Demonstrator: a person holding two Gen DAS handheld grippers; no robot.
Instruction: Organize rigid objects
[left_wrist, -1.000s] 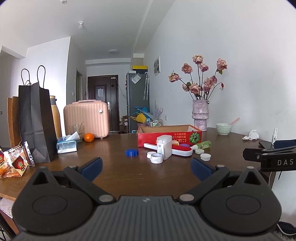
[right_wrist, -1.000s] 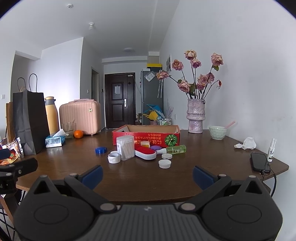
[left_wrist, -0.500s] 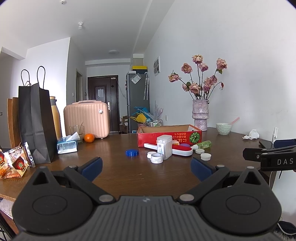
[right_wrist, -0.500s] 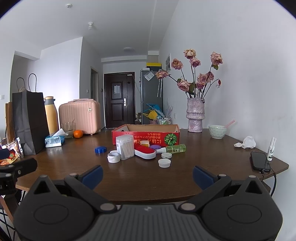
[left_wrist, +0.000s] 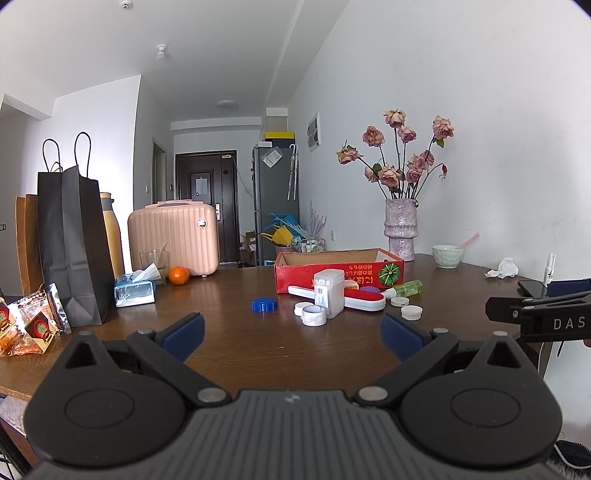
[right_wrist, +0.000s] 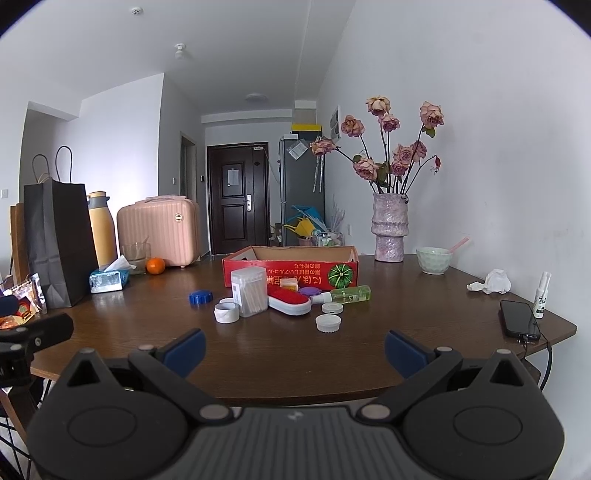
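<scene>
A red cardboard box (right_wrist: 291, 267) stands open on the brown table (right_wrist: 280, 354). In front of it lie a clear cotton-swab box (right_wrist: 249, 291), a red and white lint brush (right_wrist: 290, 301), a green bottle (right_wrist: 349, 294), a blue cap (right_wrist: 200, 297), a tape roll (right_wrist: 226, 313) and white lids (right_wrist: 328, 322). The same items show in the left wrist view, around the swab box (left_wrist: 328, 293) and the red box (left_wrist: 338, 269). My left gripper (left_wrist: 291, 334) and right gripper (right_wrist: 293, 349) are both open and empty, well short of the items.
A black paper bag (right_wrist: 61, 240), tissue pack (right_wrist: 109, 278), orange (right_wrist: 155, 265), pink case (right_wrist: 159, 230) and snack packets (left_wrist: 33, 321) stand at the left. A vase of roses (right_wrist: 390, 229), bowl (right_wrist: 434, 259), crumpled tissue (right_wrist: 493, 282), phone (right_wrist: 519, 323) and small spray bottle (right_wrist: 541, 295) are at the right.
</scene>
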